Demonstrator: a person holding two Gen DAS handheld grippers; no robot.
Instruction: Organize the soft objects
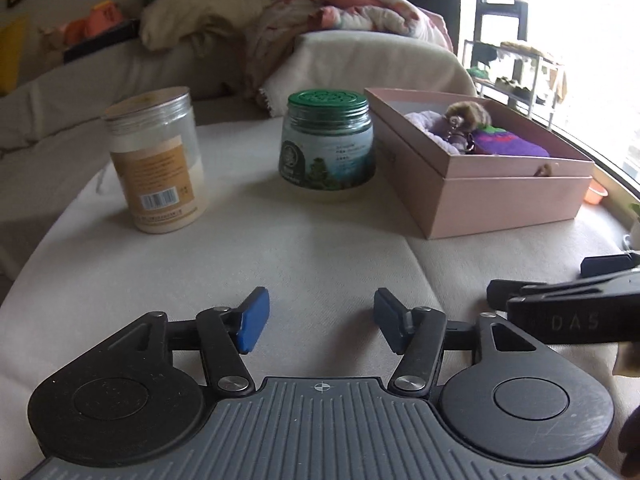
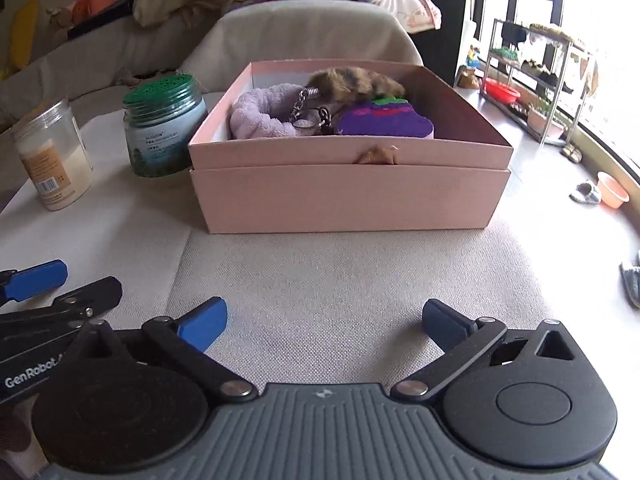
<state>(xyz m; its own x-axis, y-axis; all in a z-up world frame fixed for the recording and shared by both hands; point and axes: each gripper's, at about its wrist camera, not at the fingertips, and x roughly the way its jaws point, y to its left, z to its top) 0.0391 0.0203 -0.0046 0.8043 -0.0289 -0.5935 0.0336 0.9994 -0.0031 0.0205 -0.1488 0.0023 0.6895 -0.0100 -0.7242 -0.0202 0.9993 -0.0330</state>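
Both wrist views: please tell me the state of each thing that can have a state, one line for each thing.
Left gripper: open, holds nothing.
Right gripper: open, holds nothing.
Pink box: open, no lid on top.
Purple plush: lying inside the box.
Lilac scrunchie: inside the box, at its left.
Furry keychain: inside the box, resting over the others.
Green-lid jar: upright, closed.
Clear jar: upright, closed.

Blown-out window glare, fisheye-warped edges.
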